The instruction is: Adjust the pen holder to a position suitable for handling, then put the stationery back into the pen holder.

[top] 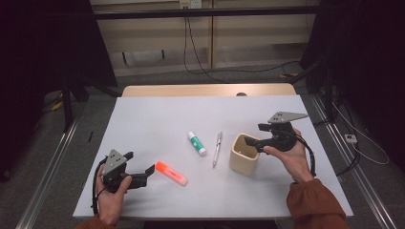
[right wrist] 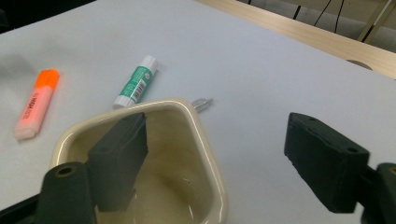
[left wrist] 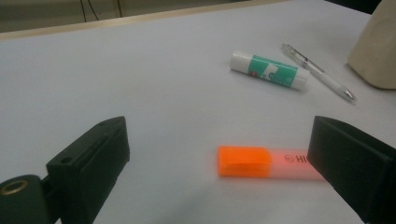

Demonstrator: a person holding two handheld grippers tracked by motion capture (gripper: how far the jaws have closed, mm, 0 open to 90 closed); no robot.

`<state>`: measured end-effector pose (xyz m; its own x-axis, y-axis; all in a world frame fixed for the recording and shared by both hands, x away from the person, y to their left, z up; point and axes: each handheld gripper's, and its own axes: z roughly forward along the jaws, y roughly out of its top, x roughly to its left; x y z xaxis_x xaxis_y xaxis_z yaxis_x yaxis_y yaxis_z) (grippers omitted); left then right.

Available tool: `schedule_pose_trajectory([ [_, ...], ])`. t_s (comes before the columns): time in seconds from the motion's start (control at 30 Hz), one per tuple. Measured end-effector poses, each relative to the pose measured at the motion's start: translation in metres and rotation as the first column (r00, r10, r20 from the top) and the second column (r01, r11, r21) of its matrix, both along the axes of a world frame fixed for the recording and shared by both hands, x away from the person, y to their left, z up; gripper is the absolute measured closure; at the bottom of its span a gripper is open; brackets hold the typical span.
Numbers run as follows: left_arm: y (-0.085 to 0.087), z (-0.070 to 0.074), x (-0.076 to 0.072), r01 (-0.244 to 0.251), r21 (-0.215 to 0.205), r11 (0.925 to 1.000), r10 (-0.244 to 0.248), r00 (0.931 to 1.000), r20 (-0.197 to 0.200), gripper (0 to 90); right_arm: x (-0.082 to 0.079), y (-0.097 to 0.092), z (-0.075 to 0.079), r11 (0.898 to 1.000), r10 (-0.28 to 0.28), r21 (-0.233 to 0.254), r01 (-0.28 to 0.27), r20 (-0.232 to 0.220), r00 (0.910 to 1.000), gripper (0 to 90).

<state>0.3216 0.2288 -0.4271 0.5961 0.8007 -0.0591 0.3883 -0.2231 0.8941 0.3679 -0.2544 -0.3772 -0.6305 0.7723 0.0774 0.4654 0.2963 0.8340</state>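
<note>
A white table (top: 157,114) holds four things. A cream cup (top: 244,153) stands toward the right edge, a little nearer the front edge than the back. A silver pen (top: 217,149) lies just left of the cup. A glue stick (top: 197,143) with a green label lies left of the pen, near the middle of the tabletop. An orange highlighter (top: 170,173) lies toward the front left corner.

The right gripper (top: 253,141) sits at the cup's rim. Its jaws stand wide apart. One jaw hangs inside the cup and the other is outside, with the cup wall between them. The pads do not press on the wall. In the right gripper view the cup (right wrist: 154,177) looks empty.

The left gripper (top: 149,172) waits low by the highlighter, and its jaws are apart too. In the left gripper view the highlighter (left wrist: 261,162) lies between them, with one end behind the right jaw. Nothing is held.

What could go wrong? The cup is light and tall. If the right hand pulls away sideways, the jaw inside may catch the rim and tip the cup over. It could also knock the pen and make it roll. If the left gripper closes, it may catch only the end of the highlighter, which could spin or slip out.
</note>
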Motion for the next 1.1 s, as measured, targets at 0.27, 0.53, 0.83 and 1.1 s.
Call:
schedule_pose_trajectory([
  [0.27,-0.001,0.001,0.000,0.002,0.009,1.0000,-0.002,1.0000,0.004,5.6,-0.010,-0.010,-0.007,0.992,-0.120,0.034,0.119,0.027,0.9925,11.8],
  [0.53,-0.002,0.001,0.000,-0.009,0.012,0.9999,0.009,0.9999,0.005,5.6,-0.026,-0.021,-0.009,0.979,-0.194,0.075,0.188,0.086,0.9772,7.4],
  [0.83,0.000,-0.001,0.001,-0.007,0.016,0.9998,0.007,1.0000,0.001,5.2,-0.048,-0.032,-0.012,0.967,-0.247,0.097,0.235,0.136,0.9596,6.5],
  [1.1,0.000,0.002,-0.003,0.001,0.014,0.9999,-0.001,0.9999,0.013,6.3,-0.070,-0.038,-0.026,0.951,-0.306,0.093,0.295,0.142,0.9415,6.9],
])
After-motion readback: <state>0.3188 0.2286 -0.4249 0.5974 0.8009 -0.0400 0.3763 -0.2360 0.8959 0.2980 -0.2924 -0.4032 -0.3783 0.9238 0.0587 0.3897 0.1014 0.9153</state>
